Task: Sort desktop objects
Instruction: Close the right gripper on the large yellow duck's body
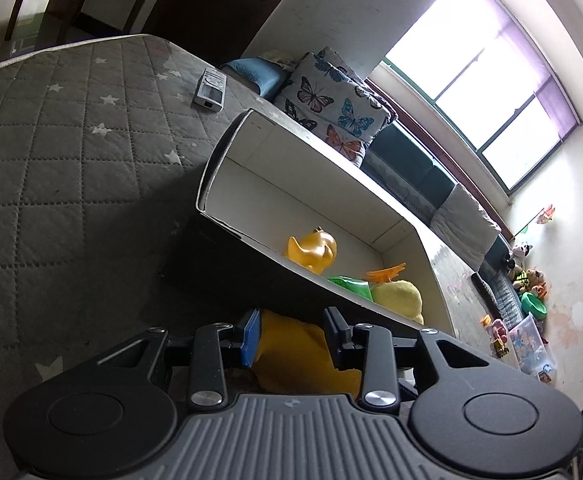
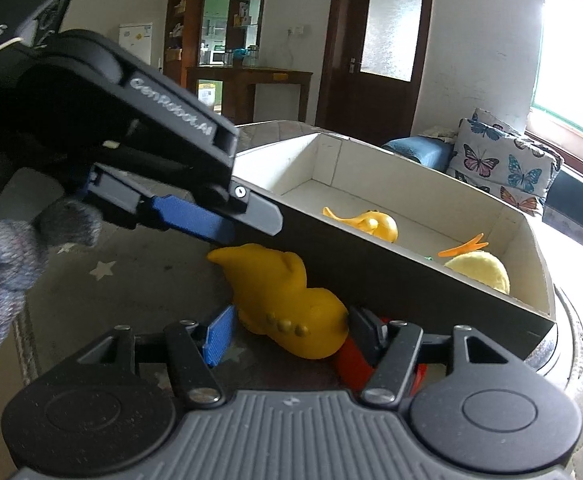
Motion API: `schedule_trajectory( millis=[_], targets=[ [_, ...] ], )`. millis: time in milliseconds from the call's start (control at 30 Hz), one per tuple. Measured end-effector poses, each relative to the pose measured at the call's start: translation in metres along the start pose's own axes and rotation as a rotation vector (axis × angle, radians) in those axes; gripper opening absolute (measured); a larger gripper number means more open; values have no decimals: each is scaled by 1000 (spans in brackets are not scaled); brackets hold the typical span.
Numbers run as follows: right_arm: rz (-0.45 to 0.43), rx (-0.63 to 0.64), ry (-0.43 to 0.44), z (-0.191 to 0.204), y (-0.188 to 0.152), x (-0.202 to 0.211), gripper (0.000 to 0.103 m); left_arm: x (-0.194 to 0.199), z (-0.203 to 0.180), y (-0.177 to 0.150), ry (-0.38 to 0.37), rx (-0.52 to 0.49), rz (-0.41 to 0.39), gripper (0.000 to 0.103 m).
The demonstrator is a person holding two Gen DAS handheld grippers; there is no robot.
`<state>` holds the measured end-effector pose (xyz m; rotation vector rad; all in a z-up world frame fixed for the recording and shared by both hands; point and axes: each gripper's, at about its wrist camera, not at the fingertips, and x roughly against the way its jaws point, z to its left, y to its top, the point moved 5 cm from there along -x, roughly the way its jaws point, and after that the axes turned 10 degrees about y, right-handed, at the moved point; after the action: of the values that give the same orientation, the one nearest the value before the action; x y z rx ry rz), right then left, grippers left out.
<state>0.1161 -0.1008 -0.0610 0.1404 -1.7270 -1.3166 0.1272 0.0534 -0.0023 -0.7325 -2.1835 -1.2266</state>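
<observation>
A yellow rubber duck point(image 2: 287, 300) lies on the quilted grey surface against the outside wall of a white-lined cardboard box point(image 2: 403, 264). My left gripper point(image 1: 293, 334) is open with the duck point(image 1: 295, 356) between its fingers; from the right wrist view it point(image 2: 195, 216) reaches down from the upper left onto the duck's tail. My right gripper point(image 2: 291, 334) is open around the duck's lower body. Inside the box point(image 1: 227, 184) lie an orange-yellow duck toy point(image 1: 313, 248), a green toy point(image 1: 349, 286) and a pale yellow plush point(image 1: 401, 296).
A red object point(image 2: 353, 364) lies under my right gripper's right finger. A silver remote-like device point(image 1: 210, 90) rests on the quilted grey star cover point(image 1: 71, 152). Butterfly cushions point(image 1: 331, 100) and a sofa stand behind the box. Toys lie on the floor point(image 1: 523, 320) at the far right.
</observation>
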Motion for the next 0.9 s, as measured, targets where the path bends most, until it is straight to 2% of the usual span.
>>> schedule_trajectory(
  millis=[233,467,600,767,900],
  targets=[
    [29,55,24,14,-6,7,65,1,5,1,-2,5,1,37],
    [36,47,17,11,-4,-3,66,-7,10,-2,10,13,23,37],
    [37,52,14,10,-2,-7,63,-13,10,-3,18,17,32,37],
    [37,41,11,2,1,-5,55,-18,13,-4,13,26,39,37],
    [35,36,10,1,0,-1,53,-18,13,-4,11,21,41,37]
  ],
)
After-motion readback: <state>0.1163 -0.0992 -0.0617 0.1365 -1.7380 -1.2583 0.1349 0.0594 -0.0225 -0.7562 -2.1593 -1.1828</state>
